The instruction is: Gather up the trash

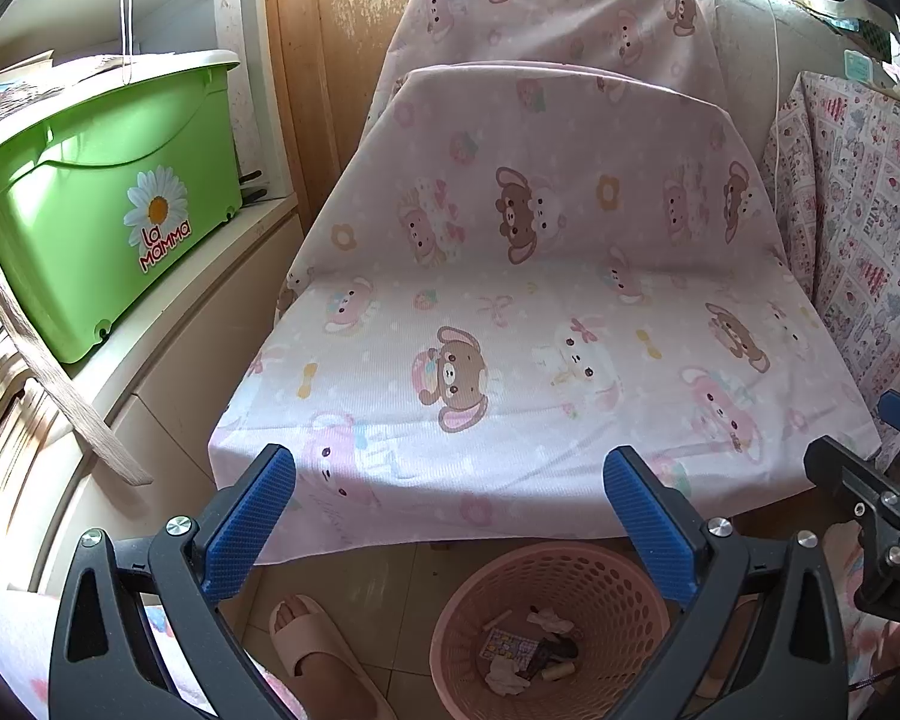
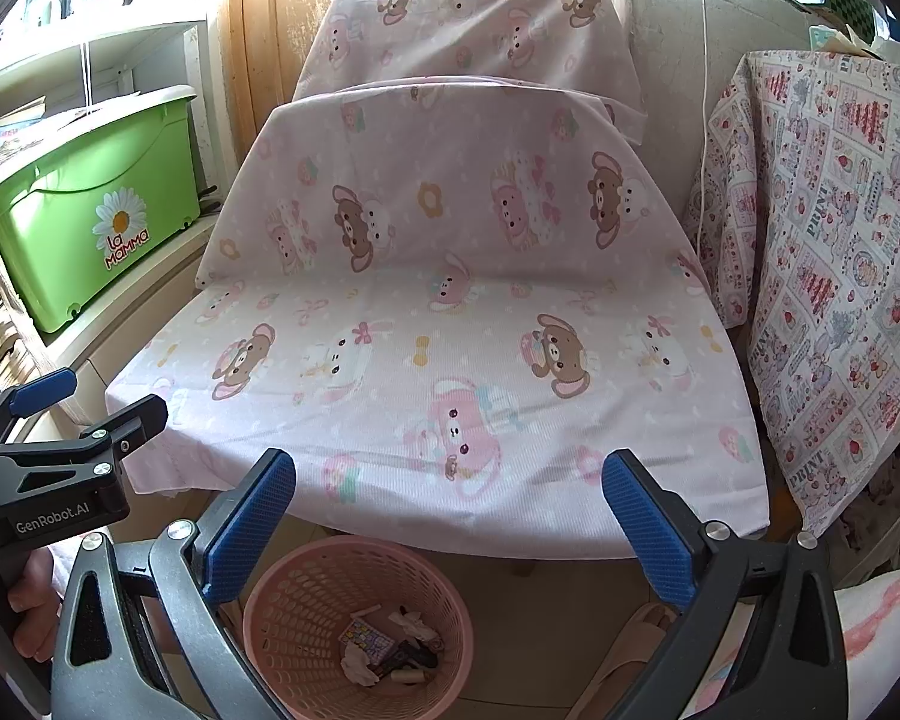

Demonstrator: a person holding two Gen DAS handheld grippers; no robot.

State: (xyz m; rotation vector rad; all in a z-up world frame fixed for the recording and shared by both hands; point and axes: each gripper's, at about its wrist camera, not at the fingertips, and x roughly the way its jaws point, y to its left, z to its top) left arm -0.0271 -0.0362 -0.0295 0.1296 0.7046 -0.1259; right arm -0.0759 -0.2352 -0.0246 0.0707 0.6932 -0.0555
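Right now both tools are spread wide and hold nothing: the left tool (image 1: pixel 450 516) and the right tool (image 2: pixel 450 516) hang side by side above the floor. Just below them stands a pink perforated basket (image 1: pixel 606 582) on the tiles, and the trash (image 2: pixel 390 648) lies at its bottom (crumpled white tissue, a colourful printed wrapper, some dark bits and a small cylinder). A foot in a beige slipper (image 1: pixel 312 636) rests left of the basket. Beyond that, the chair (image 1: pixel 510 360) is draped in a pink cartoon-bear sheet. Off to the left a green storage box (image 1: pixel 108 192) sits on a white shelf, and a patterned cloth (image 2: pixel 840 276) hangs to the right.
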